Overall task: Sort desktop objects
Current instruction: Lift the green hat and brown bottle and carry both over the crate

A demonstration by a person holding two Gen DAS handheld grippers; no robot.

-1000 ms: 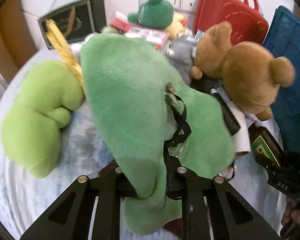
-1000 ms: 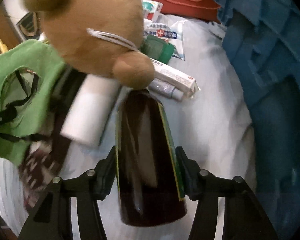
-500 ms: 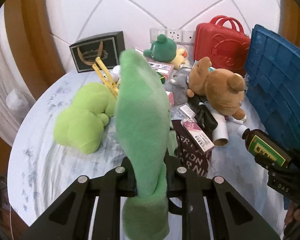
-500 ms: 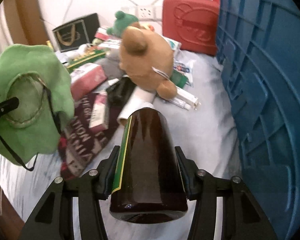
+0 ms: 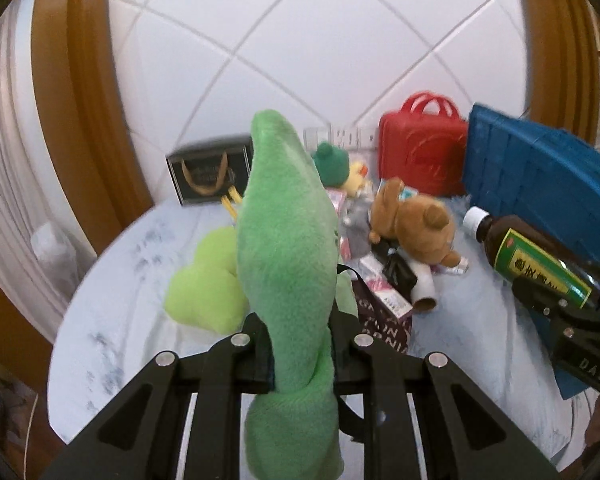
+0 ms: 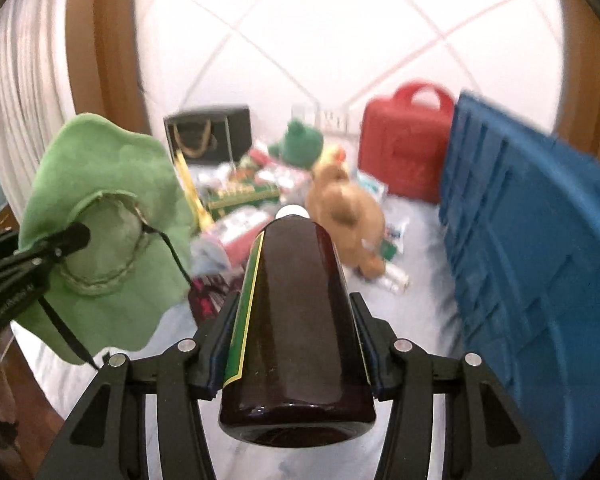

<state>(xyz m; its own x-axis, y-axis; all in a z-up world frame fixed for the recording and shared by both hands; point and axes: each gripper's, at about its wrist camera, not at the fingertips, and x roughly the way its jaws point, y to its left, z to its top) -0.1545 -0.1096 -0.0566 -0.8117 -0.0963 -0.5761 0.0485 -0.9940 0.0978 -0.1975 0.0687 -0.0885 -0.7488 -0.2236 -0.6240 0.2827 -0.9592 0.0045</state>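
Left fingers: the left gripper [image 5: 300,354] is clamped tight on a green plush piece [image 5: 286,248], held above the table [image 5: 112,300].
Right fingers: the right gripper [image 6: 292,344] grasps a dark brown bottle [image 6: 296,320] by its body, cap pointing away.
Progress: early by my reading; two items are lifted, neither placed. A brown bear [image 5: 414,224], lime plush [image 5: 204,296], boxes and tubes lie unsorted beside the blue crate [image 5: 540,168].
Change: both items sat among the clutter a second ago; now both are raised, with far more wall in view.
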